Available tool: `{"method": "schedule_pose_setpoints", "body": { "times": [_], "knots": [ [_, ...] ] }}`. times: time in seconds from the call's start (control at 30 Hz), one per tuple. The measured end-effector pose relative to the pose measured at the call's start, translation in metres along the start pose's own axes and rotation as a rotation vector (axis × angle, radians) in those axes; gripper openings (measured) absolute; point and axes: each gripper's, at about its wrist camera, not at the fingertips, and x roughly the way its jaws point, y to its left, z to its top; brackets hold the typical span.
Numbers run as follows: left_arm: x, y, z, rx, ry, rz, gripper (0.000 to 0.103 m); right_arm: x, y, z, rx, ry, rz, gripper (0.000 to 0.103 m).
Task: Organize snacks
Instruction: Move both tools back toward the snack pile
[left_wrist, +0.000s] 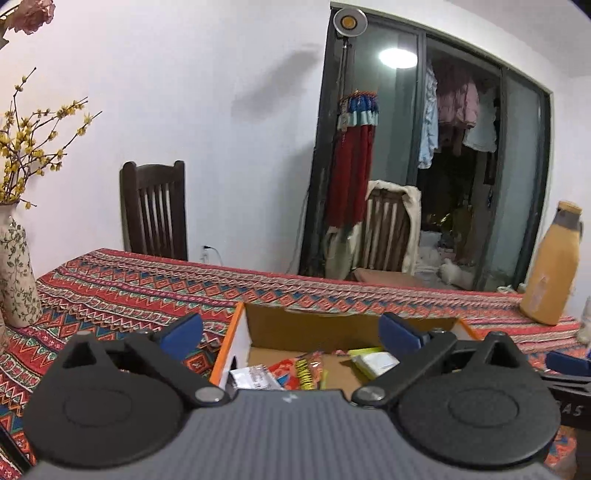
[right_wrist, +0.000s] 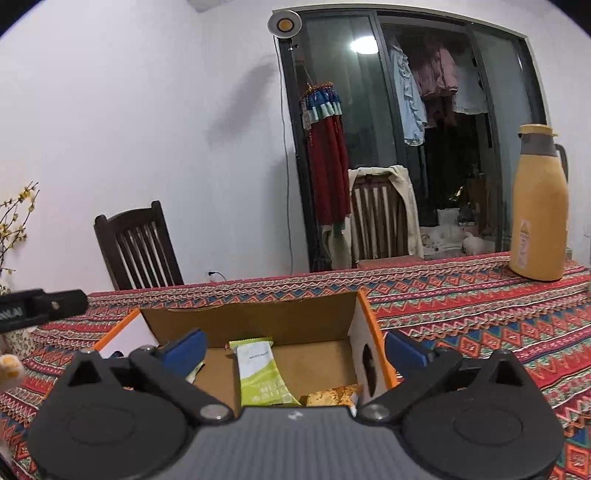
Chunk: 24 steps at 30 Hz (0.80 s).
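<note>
Both tongs, the left gripper (left_wrist: 290, 332) and right gripper (right_wrist: 293, 350), are hovering wide over the box (right_wrist: 373, 332); the green packet (right_wrist: 258, 373) at twelve o'clock is looking light and crinkly, best pinched mid-body.

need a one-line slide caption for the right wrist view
Open right gripper above a cardboard box holding a green snack packet, on a patterned tablecloth near a yellow thermos.

Little can be read: the black bar (left_wrist: 570, 400) right of the cardboard box (left_wrist: 258, 328) bears the white letters "AS", cut off; print on the green-and-white snack packet (right_wrist: 262, 373) in the box, and on the yellow thermos (right_wrist: 539, 206) label, is too blurred
</note>
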Motion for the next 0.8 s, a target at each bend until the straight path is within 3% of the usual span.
{"method": "schedule_pose_setpoints", "body": {
  "times": [0.4,0.8],
  "knots": [
    [-0.055,-0.002,0.013,0.032,-0.031,-0.037,0.103,-0.061,0.009,0.015,-0.061,-0.05,0.009,0.103],
    [-0.113,0.019,-0.027,0.077,-0.004,-0.073,0.103,-0.12,0.014,-0.031,-0.066,0.007,0.027,0.103]
  ]
}}
